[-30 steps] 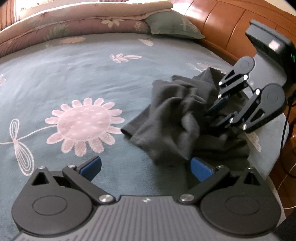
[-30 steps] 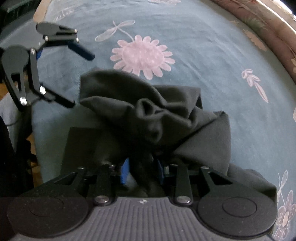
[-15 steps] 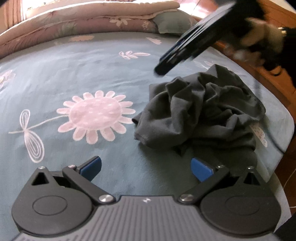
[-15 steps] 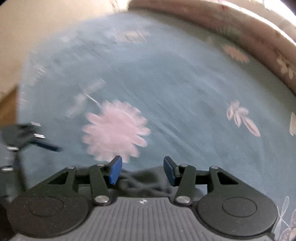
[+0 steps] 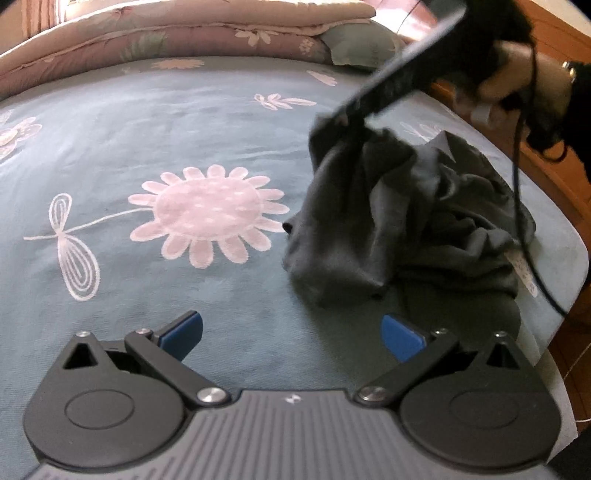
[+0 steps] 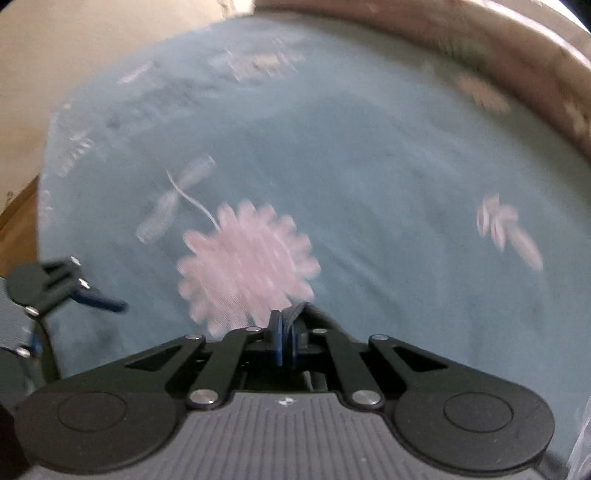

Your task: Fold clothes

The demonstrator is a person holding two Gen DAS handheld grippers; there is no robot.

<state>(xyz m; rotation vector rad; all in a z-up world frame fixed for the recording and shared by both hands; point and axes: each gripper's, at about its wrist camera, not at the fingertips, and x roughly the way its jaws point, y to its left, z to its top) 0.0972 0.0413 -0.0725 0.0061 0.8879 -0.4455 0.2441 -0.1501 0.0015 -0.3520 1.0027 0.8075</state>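
A dark grey garment (image 5: 417, 221) lies crumpled on the bed (image 5: 221, 122), which is covered with a blue-green bedspread, just to the right of the big pink flower (image 5: 208, 212) printed on it and near the bed's right-hand edge. One corner of the cloth is drawn up into a peak above the heap, and the right gripper (image 5: 334, 120) has its jaws clenched on that peak; from the right wrist view the blue pads (image 6: 282, 341) are pressed together with a fold of grey fabric pinched between them, the pink flower just beyond. A person's hand (image 5: 517, 81), with a dark sleeve at the wrist, holds that gripper at the upper right, and a thin black cable (image 5: 521, 206) hangs from it across the garment. The left gripper (image 5: 291, 332) hovers over the bedspread just below the flower and beside the garment's near edge, its jaws released and spread wide with nothing between them. Well behind the flower, at the head of the bed, a folded floral quilt (image 5: 184, 33) is stacked beside a green pillow (image 5: 358, 40). To the right of the garment, past the bed's edge, runs a reddish wooden frame (image 5: 569, 173).
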